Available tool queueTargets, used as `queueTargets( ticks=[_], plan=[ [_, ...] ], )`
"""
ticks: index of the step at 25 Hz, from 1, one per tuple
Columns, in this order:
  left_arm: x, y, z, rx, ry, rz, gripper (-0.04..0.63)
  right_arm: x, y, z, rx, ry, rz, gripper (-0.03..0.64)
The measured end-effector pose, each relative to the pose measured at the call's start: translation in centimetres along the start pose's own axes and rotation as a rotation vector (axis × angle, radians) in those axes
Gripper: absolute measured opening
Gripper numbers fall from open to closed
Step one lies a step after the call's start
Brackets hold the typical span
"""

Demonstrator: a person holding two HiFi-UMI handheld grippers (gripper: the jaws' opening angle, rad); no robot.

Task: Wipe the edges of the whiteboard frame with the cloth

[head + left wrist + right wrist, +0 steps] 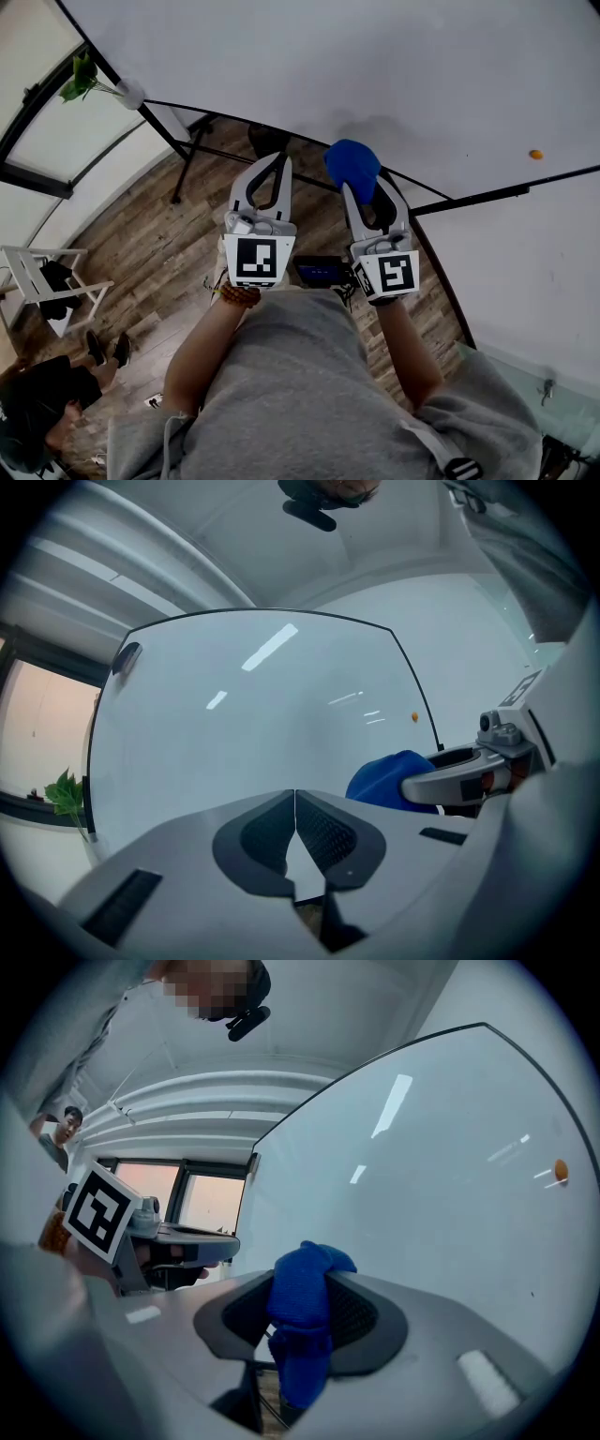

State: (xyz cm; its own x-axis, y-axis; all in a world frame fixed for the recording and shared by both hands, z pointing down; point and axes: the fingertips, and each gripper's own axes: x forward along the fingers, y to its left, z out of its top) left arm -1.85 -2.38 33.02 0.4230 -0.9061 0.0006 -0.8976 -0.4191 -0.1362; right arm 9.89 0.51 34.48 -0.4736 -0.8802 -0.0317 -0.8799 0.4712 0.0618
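The cloth [352,164], blue and bunched, is clamped between the jaws of the right gripper [357,185]. In the right gripper view the cloth [302,1326] fills the gap between the pads, bulging above the jaw tips and hanging below them. In the head view the cloth lies over the lower dark frame [281,136] of the whiteboard [375,66]; contact with the frame cannot be confirmed. The left gripper [278,157] is at 9 o'clock from the right gripper, just beside it, pointing at the same frame edge. In the left gripper view the jaws of the left gripper [295,803] are closed, the pad tips meet, and nothing is between them. The cloth [384,778] appears there at 3 o'clock from the jaws. An orange dot [535,155] is on the board face at 3 o'clock from the cloth, well apart from it; it also shows in the right gripper view [560,1170]. The board stand [186,155] rests on a wood floor [141,234] at 9 o'clock from the left gripper. A green plant [80,80] is at 10 o'clock, beyond the board corner. A white chair [37,272] stands at 8 o'clock, with a seated person [37,403] below it.
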Motion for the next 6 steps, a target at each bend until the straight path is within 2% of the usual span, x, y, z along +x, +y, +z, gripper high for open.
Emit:
queueTargets(
  ticks=[6],
  plan=[
    [0.47, 0.46, -0.17, -0.014, 0.004, 0.007, 0.011, 0.8, -0.19, -0.38, 0.0, 0.009, 0.012, 0.158]
  ],
)
